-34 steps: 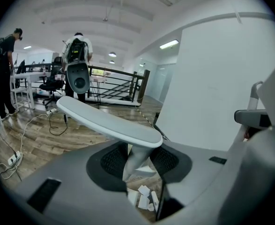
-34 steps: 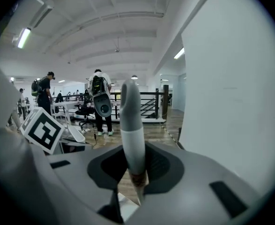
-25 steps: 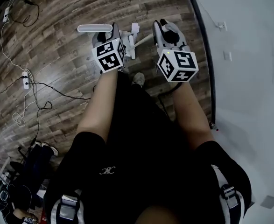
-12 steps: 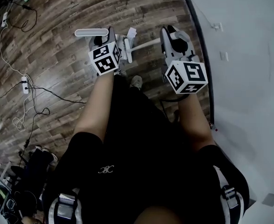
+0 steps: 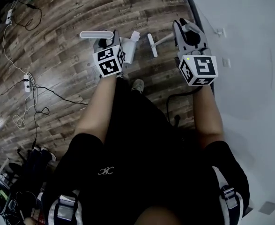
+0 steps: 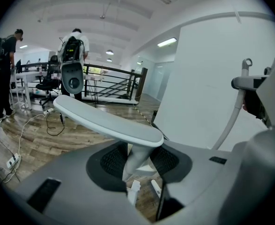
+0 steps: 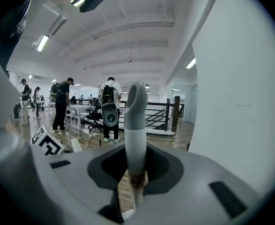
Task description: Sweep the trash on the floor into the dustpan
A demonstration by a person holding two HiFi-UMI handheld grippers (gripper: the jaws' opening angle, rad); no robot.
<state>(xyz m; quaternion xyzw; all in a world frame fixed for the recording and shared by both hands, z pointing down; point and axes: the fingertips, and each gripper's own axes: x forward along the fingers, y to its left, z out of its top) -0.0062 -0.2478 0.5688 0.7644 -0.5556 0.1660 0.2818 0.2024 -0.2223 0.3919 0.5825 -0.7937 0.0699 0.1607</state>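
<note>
My left gripper [image 5: 107, 44] is shut on the stem of the dustpan's long handle, whose flat grey top bar [image 5: 96, 34] [image 6: 107, 120] lies across just above the jaws. Far below, the white dustpan [image 5: 129, 49] rests on the wooden floor, with a small white piece [image 5: 135, 35] at its far side. Over at the right, my right gripper [image 5: 187, 32] is shut on the broom's pale stick [image 7: 136, 125]. The stick slants down to the white broom head [image 5: 152, 45], which sits a short gap right of the pan. In the left gripper view the broom's top [image 6: 242, 78] shows at the right.
A light grey wall [image 5: 249, 41] with a dark baseboard [image 5: 204, 41] runs close along the right. Cables and a power strip [image 5: 26, 81] trail over the floor at the left. My shoe [image 5: 137, 84] stands just behind the pan. People, desks and a railing [image 6: 109, 81] are far off.
My right gripper has shifted right toward the wall, and the broom head has swung right, away from the dustpan. The left gripper and dustpan handle have hardly moved.
</note>
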